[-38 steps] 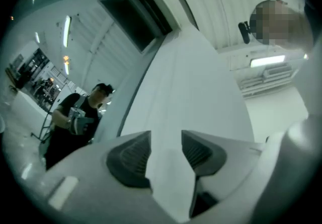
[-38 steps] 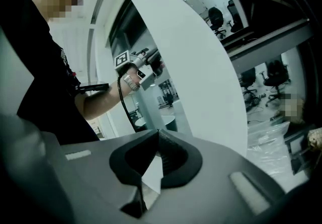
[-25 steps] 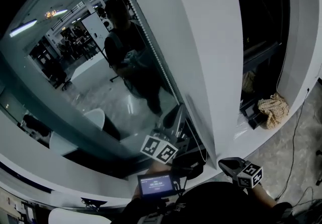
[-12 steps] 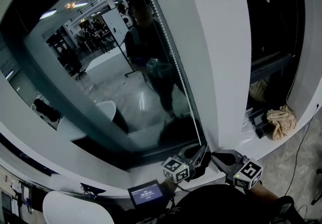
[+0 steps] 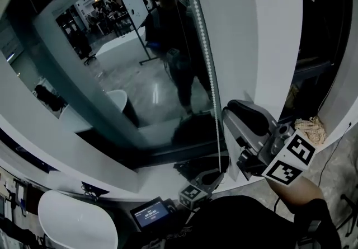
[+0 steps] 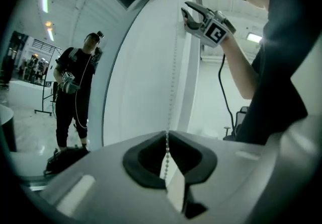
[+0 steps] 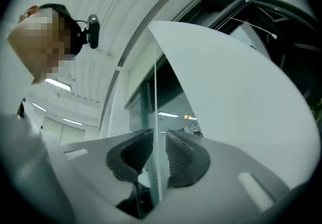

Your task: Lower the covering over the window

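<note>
A white bead chain [image 5: 204, 57] hangs down the right edge of the window glass [image 5: 128, 80], beside a white pillar [image 5: 251, 35]. My left gripper [image 5: 210, 178] is low near the sill, shut on the bead chain [image 6: 173, 67], which runs straight up out of its closed jaws [image 6: 166, 140]. My right gripper [image 5: 232, 116] is raised higher up the chain and also shows in the left gripper view [image 6: 190, 14]. Its jaws have just been opening. The bead chain [image 7: 155, 92] passes between its ribbed pads [image 7: 182, 155] with a gap on either side.
A crumpled cloth [image 5: 310, 127] and dark items lie on the sill of a second, dark opening [image 5: 321, 13] at right. A small lit screen [image 5: 148, 213] sits near my body. A cable [image 5: 330, 167] trails on the floor. The glass reflects a person.
My left gripper has sunk along the window edge with the chain in it. My right gripper has risen from beside my body up to the chain and its jaws have parted.
</note>
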A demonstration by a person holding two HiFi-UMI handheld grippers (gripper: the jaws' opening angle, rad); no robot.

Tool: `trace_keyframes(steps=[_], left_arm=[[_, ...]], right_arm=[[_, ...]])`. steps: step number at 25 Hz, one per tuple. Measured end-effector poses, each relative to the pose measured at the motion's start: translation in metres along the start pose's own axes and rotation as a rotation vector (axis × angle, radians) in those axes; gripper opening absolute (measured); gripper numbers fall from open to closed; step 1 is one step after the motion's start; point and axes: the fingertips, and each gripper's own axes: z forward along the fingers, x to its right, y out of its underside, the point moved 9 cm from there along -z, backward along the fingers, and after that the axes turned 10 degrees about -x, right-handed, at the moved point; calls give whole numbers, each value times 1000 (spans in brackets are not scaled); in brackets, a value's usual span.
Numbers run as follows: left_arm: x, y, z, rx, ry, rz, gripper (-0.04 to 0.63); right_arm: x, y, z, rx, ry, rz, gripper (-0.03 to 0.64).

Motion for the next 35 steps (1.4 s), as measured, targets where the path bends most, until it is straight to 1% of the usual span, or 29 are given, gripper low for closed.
trace_keyframes(steps=[1,3,5,8,9,10,11,13,14,15,17,19,21,23,25,26,28,29,30,31,32,33,34,35], left_arm=[[1,1,-2,-2,2,21,14],[3,3,-9,0,34,47,15],[2,7,-18,17,72,24,15],[-2,12,-26,42,74,-10,15],[-1,11,-27,41,75,-14,15],[-2,11,-26,40,78,-13,15],[-3,13,-25,42,83,-6,15],[-8,19,-20,52,96,5,15],[-10,20,-18,60,102,-8,15],[-11,18,-18,69,102,-33,15],[-19,19,-20,84,65,-93,18],[-30,24,-24,65,-7,-118,18],[-35,24,-34,36,-67,-118,20],[-42,21,-48,40,-113,-130,21],[-53,21,-62,26,-145,-131,32],[-61,25,-68,-8,-151,-119,40],[-80,36,-85,-120,-169,-77,57],[-90,38,-96,-163,-194,-65,58],[-100,35,-108,-166,-225,-70,63],[-109,25,-121,-115,-252,-92,71],[-118,8,-131,-16,-261,-119,77],[-123,-14,-137,105,-246,-142,77],[-122,-43,-138,215,-210,-152,77],[-116,-74,-134,298,-164,-145,78]], right_arm=[[-3,-12,8,-1,-29,15,73],[-11,-34,29,0,-67,7,108],[-15,-51,48,18,-70,-6,128],[-14,-74,65,78,-84,6,132],[-14,-82,68,103,-89,-5,122],[-15,-89,71,122,-96,-22,84],[-16,-96,75,132,-103,-36,15],[-17,-103,84,126,-127,-49,21],[-17,-104,87,126,-146,-62,8],[-19,-104,87,136,-158,-97,14],[-28,-102,79,176,-146,-231,12],[-36,-92,68,168,-131,-342,11],[-38,-65,63,105,-131,-376,11],[-31,-32,55,53,-107,-372,11],[-16,0,41,18,-54,-348,11],[-8,16,34,-5,-26,-330,9],[4,49,22,-64,20,-305,9],[7,64,17,-97,35,-299,9],[8,78,13,-132,48,-298,9],[8,91,10,-167,58,-302,9],[10,104,9,-201,66,-308,9],[13,118,9,-240,78,-309,9],[18,134,10,-284,91,-301,9],[25,151,11,-326,103,-285,9]])
